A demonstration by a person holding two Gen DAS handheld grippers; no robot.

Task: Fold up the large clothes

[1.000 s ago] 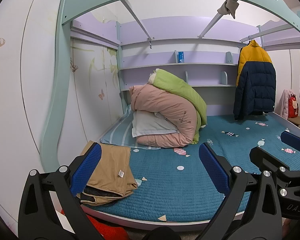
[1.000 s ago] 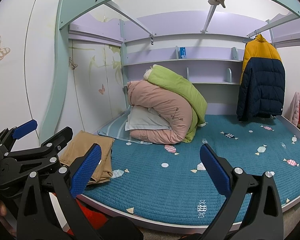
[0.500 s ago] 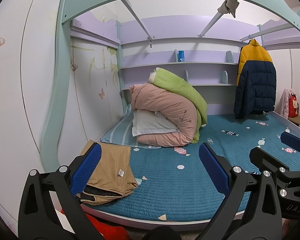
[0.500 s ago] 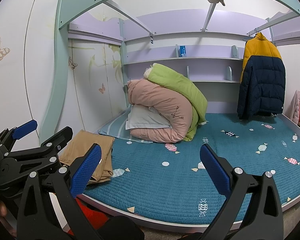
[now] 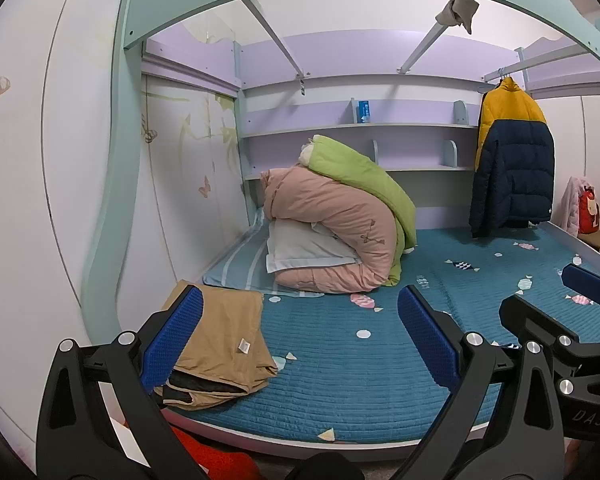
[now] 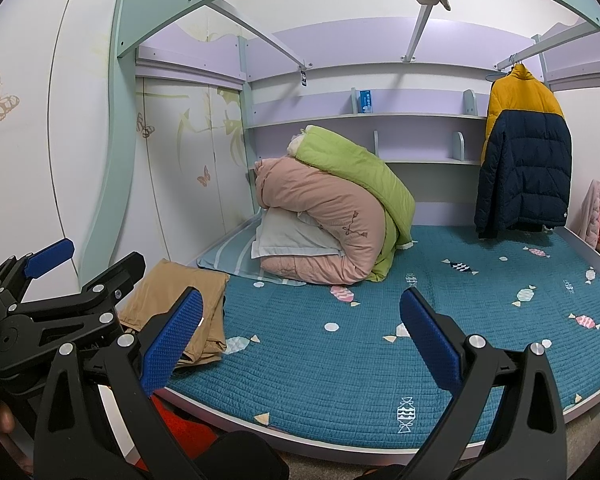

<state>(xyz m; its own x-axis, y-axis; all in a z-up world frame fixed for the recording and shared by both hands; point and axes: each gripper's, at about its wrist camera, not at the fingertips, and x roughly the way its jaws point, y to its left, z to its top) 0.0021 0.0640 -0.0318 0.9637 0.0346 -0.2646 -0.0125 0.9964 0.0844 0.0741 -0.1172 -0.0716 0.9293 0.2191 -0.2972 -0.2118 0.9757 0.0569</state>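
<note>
Both hand-held grippers are released and holding nothing, left hand-held gripper (image 5: 300, 344) and right hand-held gripper (image 6: 302, 340) hovering off the front of the bed (image 5: 340, 400). The folded tan clothes (image 5: 220, 340) sit right at the bed's front-left corner, so I'd guess a careless nudge could slide them over the edge. Loads of open teal mattress toward the middle and right; the quilt pile (image 5: 340, 232) only blocks the back.

Tan trousers (image 5: 224, 344), folded flat into a stacked rectangle with dark lining at the near edge and a small white tag on top, lie at 8 o'clock on the bed (image 5: 340, 380).
</note>
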